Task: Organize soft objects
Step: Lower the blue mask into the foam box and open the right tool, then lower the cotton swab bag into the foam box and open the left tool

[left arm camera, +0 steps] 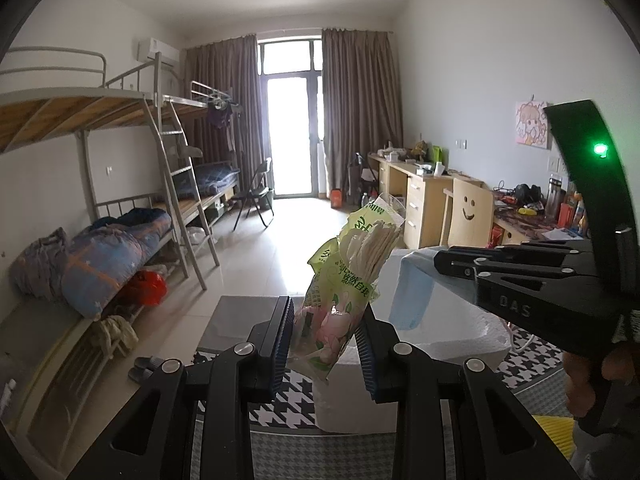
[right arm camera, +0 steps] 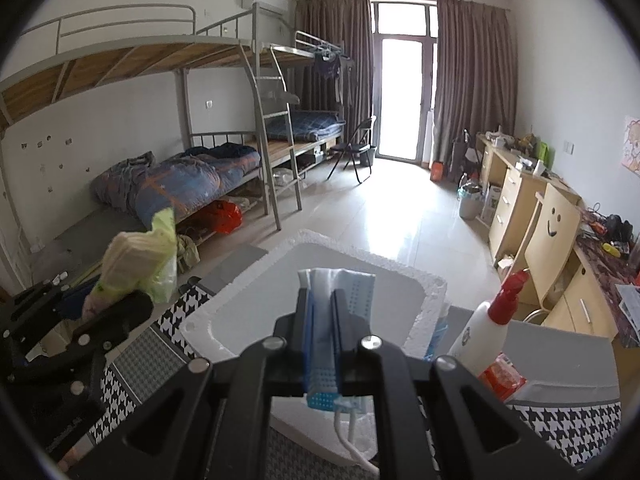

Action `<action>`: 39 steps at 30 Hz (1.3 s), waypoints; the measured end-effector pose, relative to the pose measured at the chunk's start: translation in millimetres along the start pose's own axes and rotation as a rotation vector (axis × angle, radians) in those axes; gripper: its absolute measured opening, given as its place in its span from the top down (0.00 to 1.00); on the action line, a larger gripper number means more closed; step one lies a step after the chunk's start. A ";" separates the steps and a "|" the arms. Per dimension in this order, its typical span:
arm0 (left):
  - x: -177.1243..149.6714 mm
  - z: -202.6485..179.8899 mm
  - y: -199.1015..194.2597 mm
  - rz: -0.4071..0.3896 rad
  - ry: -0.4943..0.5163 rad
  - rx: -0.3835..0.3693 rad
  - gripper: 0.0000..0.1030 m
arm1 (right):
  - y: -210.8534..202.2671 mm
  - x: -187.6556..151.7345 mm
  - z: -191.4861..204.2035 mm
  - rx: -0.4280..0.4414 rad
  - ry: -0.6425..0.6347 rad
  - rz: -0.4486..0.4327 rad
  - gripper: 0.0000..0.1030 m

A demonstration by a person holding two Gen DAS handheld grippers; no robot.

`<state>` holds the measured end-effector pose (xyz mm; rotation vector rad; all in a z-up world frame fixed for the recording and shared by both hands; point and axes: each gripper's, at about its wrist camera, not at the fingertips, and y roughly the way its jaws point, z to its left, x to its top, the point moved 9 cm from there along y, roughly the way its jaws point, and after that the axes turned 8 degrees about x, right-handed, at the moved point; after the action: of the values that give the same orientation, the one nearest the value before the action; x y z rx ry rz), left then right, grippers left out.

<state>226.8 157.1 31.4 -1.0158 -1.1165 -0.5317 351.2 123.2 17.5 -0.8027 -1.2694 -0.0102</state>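
In your left wrist view, your left gripper (left arm camera: 325, 346) clamps a green plastic packet (left arm camera: 345, 284) of white pieces, held upright above the white foam box (left arm camera: 452, 340). In your right wrist view, your right gripper (right arm camera: 323, 316) pinches a blue face mask (right arm camera: 342, 286) over that box (right arm camera: 420, 312).

A bunk bed (right arm camera: 224, 92), a smiley-faced chair (right arm camera: 554, 224) and a spray bottle (right arm camera: 486, 328) stand around.
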 end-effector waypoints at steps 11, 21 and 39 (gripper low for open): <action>0.6 1.1 13.5 0.023 0.003 -0.005 0.68 | 27.1 -2.6 -12.4 -0.014 0.038 0.065 0.75; 1.7 -1.4 22.0 0.042 0.000 -0.013 0.68 | 23.5 -2.6 -17.1 -0.018 0.059 0.048 0.32; 10.9 -21.8 29.1 0.055 0.038 -0.070 0.68 | -29.9 -1.9 -29.5 -0.070 0.061 -0.049 0.12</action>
<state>264.4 153.1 28.0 -1.0901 -1.0398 -0.5473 362.6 84.7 29.7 -0.8253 -1.2359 -0.1187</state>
